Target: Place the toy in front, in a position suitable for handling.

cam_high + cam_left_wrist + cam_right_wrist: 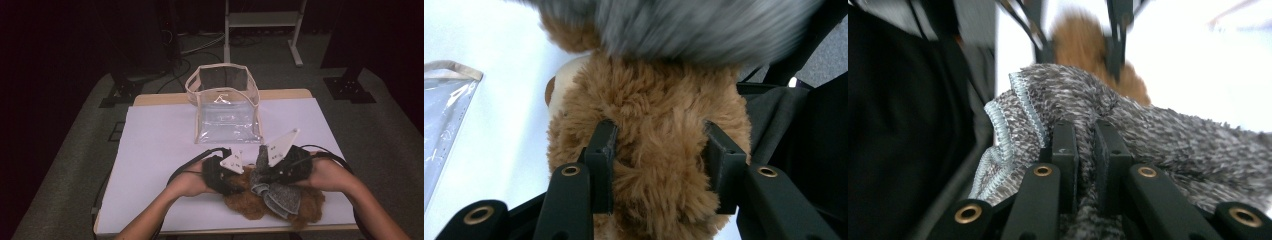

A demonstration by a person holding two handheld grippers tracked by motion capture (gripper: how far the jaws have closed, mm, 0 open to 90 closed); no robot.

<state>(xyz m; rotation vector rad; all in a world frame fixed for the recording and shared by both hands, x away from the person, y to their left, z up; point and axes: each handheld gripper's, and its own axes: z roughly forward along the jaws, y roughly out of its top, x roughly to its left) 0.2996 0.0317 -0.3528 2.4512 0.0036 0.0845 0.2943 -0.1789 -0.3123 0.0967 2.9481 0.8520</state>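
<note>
Brown plush toy point(272, 200) lying lengthwise along table's near edge, grey cloth point(277, 195) draped across

In the left gripper view the grey cloth point(684, 27) is smearing into blur and running off the top edge. The brown plush toy point(1088, 42) is blurring in the right gripper view, partly hiding behind that cloth.

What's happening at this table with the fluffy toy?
A person works at a white table with a hand-held gripper in each hand. The left gripper squeezes a brown plush toy; the right gripper pinches a grey cloth lying over the toy. A clear bag stands open behind them.
</note>
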